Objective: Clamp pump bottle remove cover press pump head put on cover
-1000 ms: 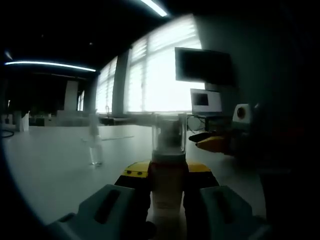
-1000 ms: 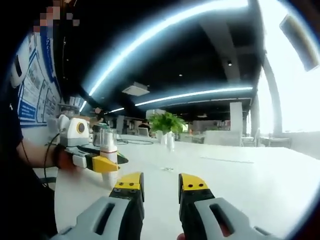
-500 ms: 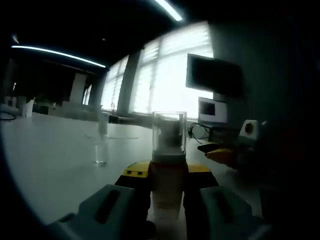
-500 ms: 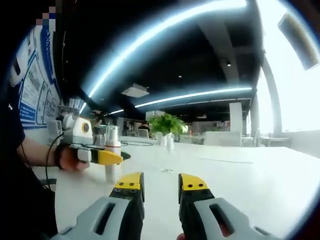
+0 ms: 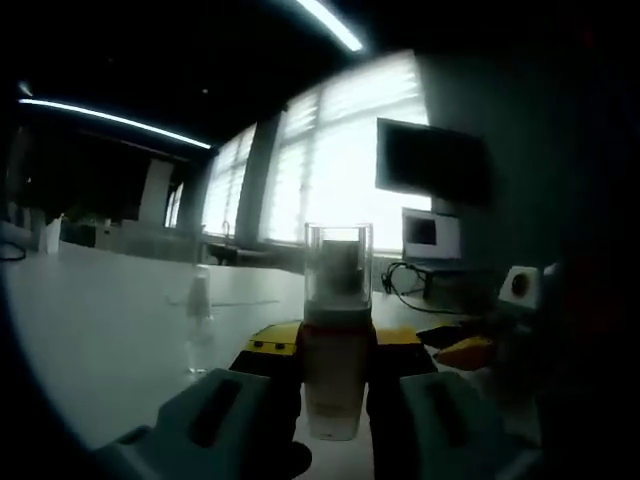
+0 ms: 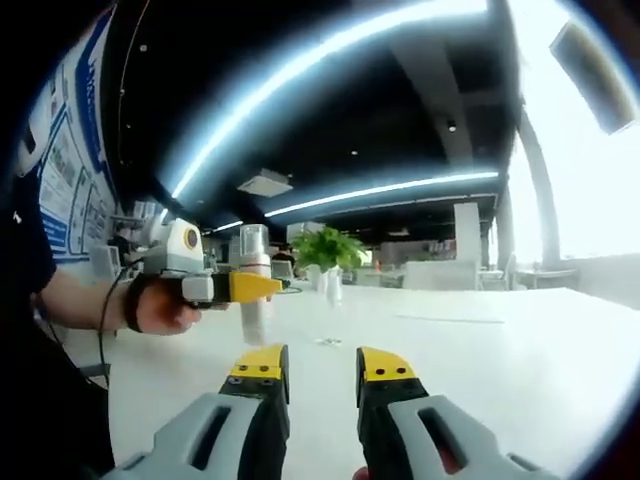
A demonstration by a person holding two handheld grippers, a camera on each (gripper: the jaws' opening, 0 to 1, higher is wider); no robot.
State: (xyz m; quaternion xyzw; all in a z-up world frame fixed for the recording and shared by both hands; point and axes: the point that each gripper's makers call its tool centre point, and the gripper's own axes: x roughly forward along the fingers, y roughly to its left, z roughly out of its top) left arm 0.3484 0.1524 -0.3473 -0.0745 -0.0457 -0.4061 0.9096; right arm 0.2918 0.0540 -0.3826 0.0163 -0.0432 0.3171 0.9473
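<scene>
The pump bottle (image 5: 336,370), pale with a clear cover (image 5: 338,262) on top, stands upright between the jaws of my left gripper (image 5: 335,352), which is shut on its body. In the right gripper view the same bottle (image 6: 254,318) hangs above the white table (image 6: 500,350), with the left gripper (image 6: 248,288) clamped around it and a hand (image 6: 165,310) behind. My right gripper (image 6: 322,365) is open with nothing between its yellow-tipped jaws, to the right of the bottle and apart from it. Its yellow tip (image 5: 465,350) shows at the right of the left gripper view.
A small clear bottle (image 5: 198,330) stands on the table to the left. A potted plant (image 6: 325,248) sits further back on the table. A dark monitor (image 5: 432,165) hangs by the bright windows. The person's body is at the left edge.
The left gripper has lifted the pump bottle off the table and carried it higher and closer to the right gripper. The right gripper stays open.
</scene>
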